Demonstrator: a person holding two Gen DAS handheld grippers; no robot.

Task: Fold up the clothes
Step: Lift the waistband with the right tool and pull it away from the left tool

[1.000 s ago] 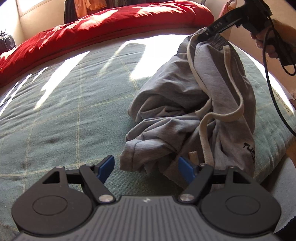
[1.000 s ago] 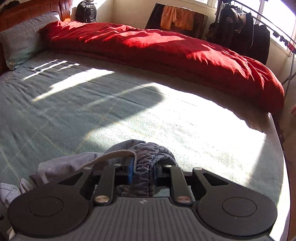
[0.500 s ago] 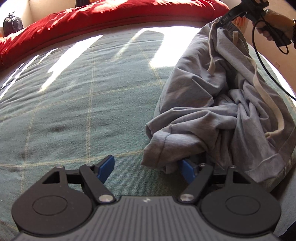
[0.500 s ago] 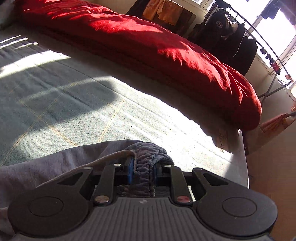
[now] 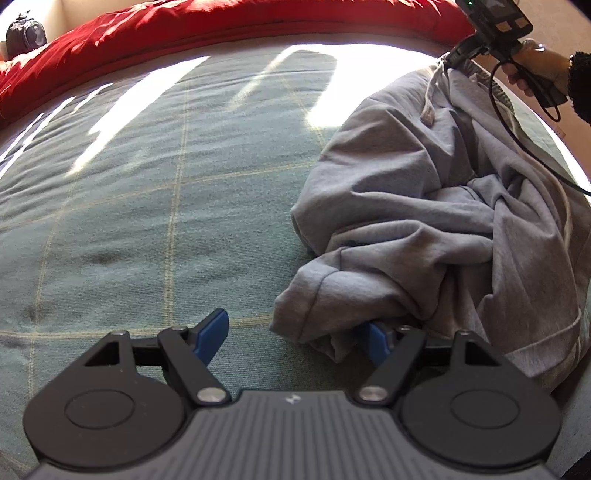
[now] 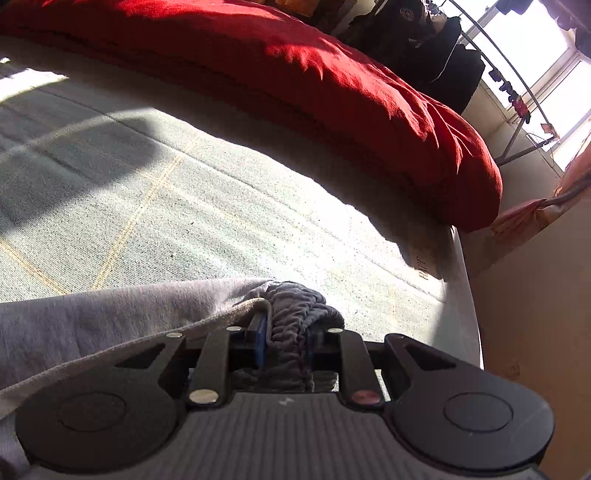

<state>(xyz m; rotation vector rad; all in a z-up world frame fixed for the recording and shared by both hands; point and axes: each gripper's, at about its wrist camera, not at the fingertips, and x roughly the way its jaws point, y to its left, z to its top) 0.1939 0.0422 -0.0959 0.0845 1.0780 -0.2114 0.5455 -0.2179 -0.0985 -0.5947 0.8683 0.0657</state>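
Stretched further from the red duvet [image 5: 221, 26], the grey shorts [image 5: 424, 206] hang from the clenched right gripper [image 6: 286, 343], while the left gripper [image 5: 295, 336] gapes around a hem, so flattening seems underway.

The crumpled grey cotton shorts [image 5: 424, 229] are stretching out now, longer and flatter across the green checked bedspread [image 5: 147, 206]. The right gripper [image 6: 286, 332] carries the waistband farther toward the bed's edge, and the left gripper [image 5: 295, 338] slides up until the hem drapes over its right blue pad.
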